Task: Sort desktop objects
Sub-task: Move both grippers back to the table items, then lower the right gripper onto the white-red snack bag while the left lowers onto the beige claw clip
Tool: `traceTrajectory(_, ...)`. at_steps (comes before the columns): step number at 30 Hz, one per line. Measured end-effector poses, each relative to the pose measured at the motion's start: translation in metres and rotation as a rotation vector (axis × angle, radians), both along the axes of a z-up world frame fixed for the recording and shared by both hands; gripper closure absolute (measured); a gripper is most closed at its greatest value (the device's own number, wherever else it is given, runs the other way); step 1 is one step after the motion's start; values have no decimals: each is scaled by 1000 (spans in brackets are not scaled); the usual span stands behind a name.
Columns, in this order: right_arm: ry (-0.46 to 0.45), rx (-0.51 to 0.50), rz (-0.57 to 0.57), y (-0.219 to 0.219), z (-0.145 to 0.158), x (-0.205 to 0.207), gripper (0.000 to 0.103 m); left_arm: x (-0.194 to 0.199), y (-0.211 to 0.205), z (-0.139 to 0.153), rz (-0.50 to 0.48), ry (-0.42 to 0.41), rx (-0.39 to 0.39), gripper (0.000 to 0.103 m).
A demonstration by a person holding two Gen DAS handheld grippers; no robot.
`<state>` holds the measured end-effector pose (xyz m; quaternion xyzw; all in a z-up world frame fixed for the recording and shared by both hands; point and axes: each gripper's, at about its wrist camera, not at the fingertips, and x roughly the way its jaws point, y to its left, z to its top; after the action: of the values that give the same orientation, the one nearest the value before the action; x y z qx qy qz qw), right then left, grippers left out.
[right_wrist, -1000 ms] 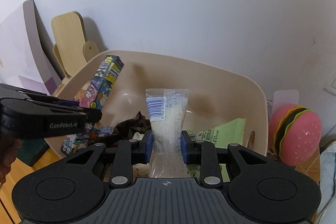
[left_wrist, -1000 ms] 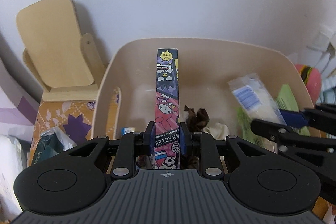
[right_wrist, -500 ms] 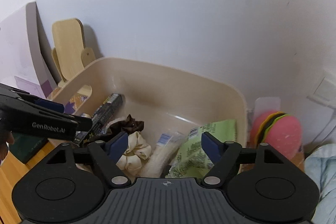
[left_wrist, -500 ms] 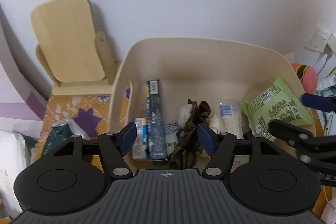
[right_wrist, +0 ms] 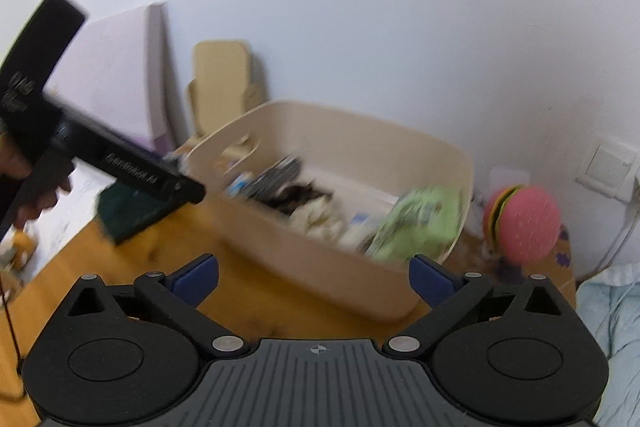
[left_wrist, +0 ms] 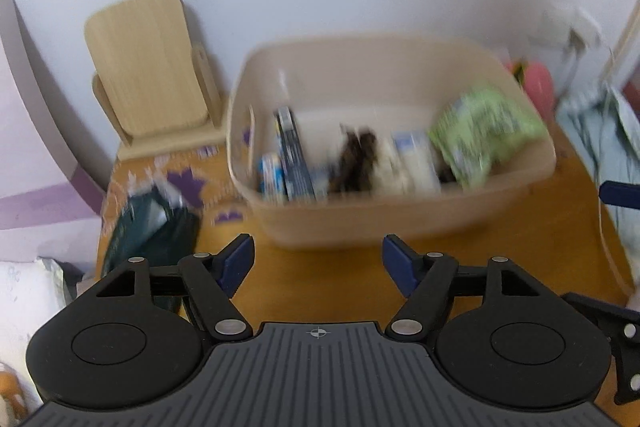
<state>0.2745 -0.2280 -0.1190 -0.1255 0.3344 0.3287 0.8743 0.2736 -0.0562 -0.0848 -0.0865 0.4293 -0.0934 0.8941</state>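
Wood desk (left_wrist: 320,287), beige bin (left_wrist: 400,223), dark box (left_wrist: 294,157) lengthwise toward wall

One beige bin (left_wrist: 400,223), one green packet (left_wrist: 484,131), one wooden stand (left_wrist: 148,67), one burger toy (right_wrist: 524,223).

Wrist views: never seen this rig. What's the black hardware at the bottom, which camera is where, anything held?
Each picture comes from a fisheye camera on a handheld two-finger gripper, one per hand, no robot arm. The black hardware is the gripper itself. Left view: left gripper, jaws opening, nothing between them. Right view: right gripper, also opening and empty. Ahead on the wooden table sits a beige bin holding a green packet, a dark box and other blurred items. A burger-shaped toy stands beside it.
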Motion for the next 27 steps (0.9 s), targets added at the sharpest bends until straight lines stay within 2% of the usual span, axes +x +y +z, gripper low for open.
traceTrajectory(6, 82, -7, 64, -5, -24, -46, 0, -35, -19, -32, -49, 89, 12, 31)
traceTrajectory(11, 136, -11, 90, -5, -39, -70, 0, -51, -27, -47, -30, 133, -17, 31)
traceTrajectory(27, 201, -96, 149, 19, -68, -88, 0, -40, -51, -64, 25, 221, -71, 31)
